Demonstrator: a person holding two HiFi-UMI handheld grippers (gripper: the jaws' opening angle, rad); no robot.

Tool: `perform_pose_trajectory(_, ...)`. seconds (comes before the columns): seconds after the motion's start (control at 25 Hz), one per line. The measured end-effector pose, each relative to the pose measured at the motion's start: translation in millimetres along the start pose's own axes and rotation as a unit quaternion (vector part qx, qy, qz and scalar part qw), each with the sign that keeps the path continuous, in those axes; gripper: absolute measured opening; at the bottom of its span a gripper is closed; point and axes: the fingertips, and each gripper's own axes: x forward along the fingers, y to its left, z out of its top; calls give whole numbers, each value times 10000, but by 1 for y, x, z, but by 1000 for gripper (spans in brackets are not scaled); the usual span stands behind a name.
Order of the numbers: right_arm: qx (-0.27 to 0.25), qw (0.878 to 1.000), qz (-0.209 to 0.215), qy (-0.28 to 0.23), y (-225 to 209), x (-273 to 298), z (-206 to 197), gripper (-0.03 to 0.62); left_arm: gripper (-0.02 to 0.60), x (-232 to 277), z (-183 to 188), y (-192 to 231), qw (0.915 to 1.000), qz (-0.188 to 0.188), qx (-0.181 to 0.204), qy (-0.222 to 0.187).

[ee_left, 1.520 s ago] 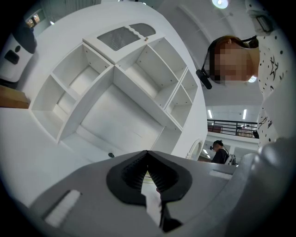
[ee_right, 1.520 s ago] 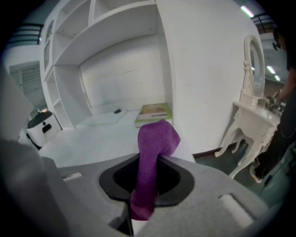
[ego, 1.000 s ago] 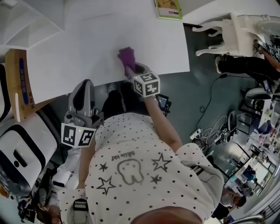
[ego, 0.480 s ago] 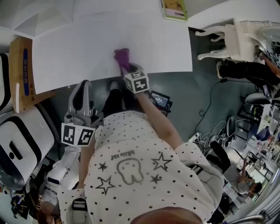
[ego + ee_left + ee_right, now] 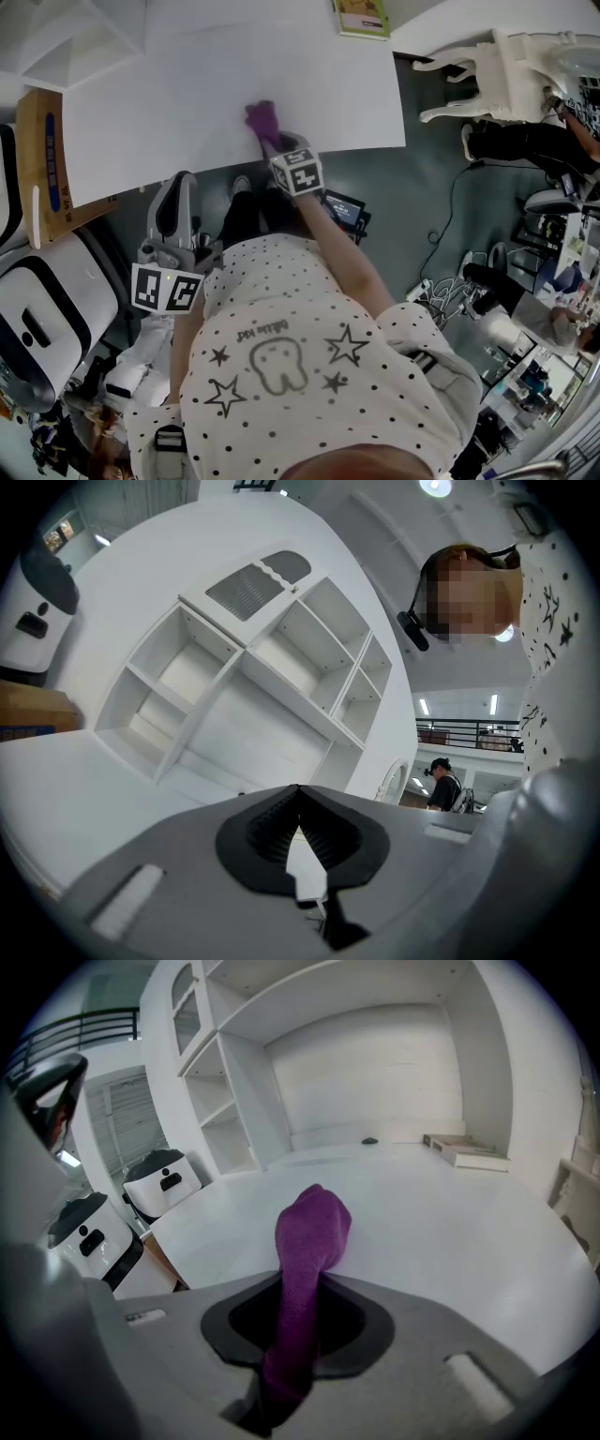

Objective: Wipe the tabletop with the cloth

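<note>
Right hand-held gripper (image 5: 275,143) is clamped on the purple cloth (image 5: 262,119). In the right gripper view the cloth (image 5: 309,1232) runs up through the dark pads and bunches into a rounded wad past the tips. The wad is down on the white bench (image 5: 187,94), close to the bench's near edge and roughly mid-width. Gripper's marker cube sits just off that near edge, over the floor.

Left hand-held gripper (image 5: 178,192) is at the bench's near edge, toward the bench's left end and well apart from the cloth. Left gripper view: jaws together at the tips, nothing between them (image 5: 300,832). It points up at a white shelf unit (image 5: 253,667) beyond the bench.

Other stuff relative to the bench:
- green-covered book (image 5: 361,17) on the far edge, toward the right corner; bench top around the cloth is bare white.
- cardboard box (image 5: 42,169) hard against the left end.
- white chair (image 5: 487,75) off the right end, on the dark floor.
</note>
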Motion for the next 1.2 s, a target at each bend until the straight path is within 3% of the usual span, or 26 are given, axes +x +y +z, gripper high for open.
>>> perform_pose_trajectory(1.2,366,9983,-425,-129,-144,-76,-30,71,-5,15,-15,-43,9999,-131,54,-91)
